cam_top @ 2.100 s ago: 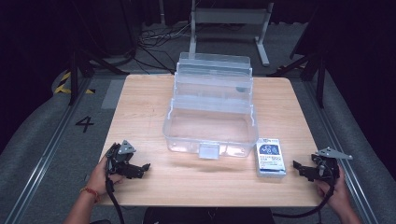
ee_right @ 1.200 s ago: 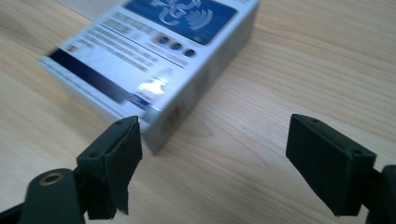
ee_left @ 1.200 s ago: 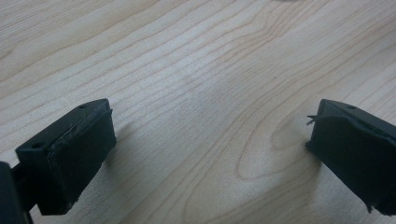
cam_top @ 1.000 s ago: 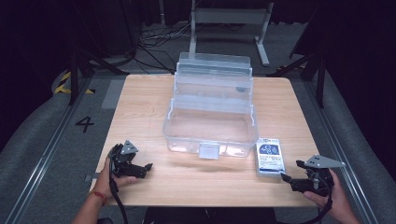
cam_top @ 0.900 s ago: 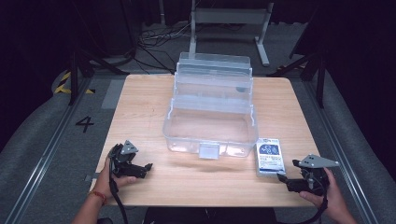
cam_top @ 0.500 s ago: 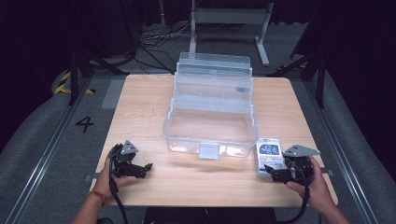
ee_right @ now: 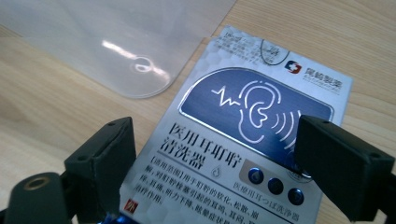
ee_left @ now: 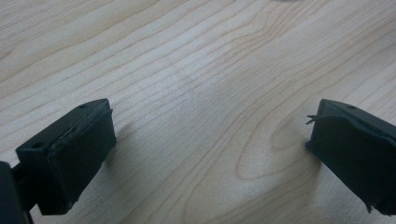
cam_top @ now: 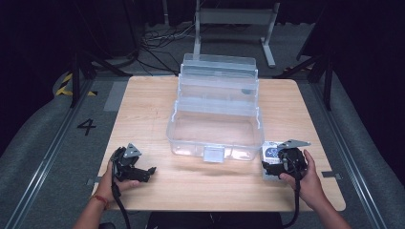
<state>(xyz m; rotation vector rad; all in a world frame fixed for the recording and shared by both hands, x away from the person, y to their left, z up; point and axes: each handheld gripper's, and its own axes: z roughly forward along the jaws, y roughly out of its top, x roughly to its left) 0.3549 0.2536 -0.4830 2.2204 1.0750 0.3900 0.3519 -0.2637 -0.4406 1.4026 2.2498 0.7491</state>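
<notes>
Pale wood grain runs across the rectangular table point(cam_top: 148, 114) you are working at, with dark grey floor around it. Your right gripper point(ee_right: 219, 163) hangs low over the flat silver-and-blue cardboard box with an ear symbol point(ee_right: 247, 140), its jaws spread wide to either side of the box and just now opening further, the pads not pressing on it. That box lies flat on the wood near the table's right front, just beside the front right corner of the clear plastic tiered storage case point(cam_top: 215, 114), which stands open in the middle of the table. Your left gripper point(ee_left: 210, 158) sits well apart at the left front, jaws wide over bare wood with nothing between them.
</notes>
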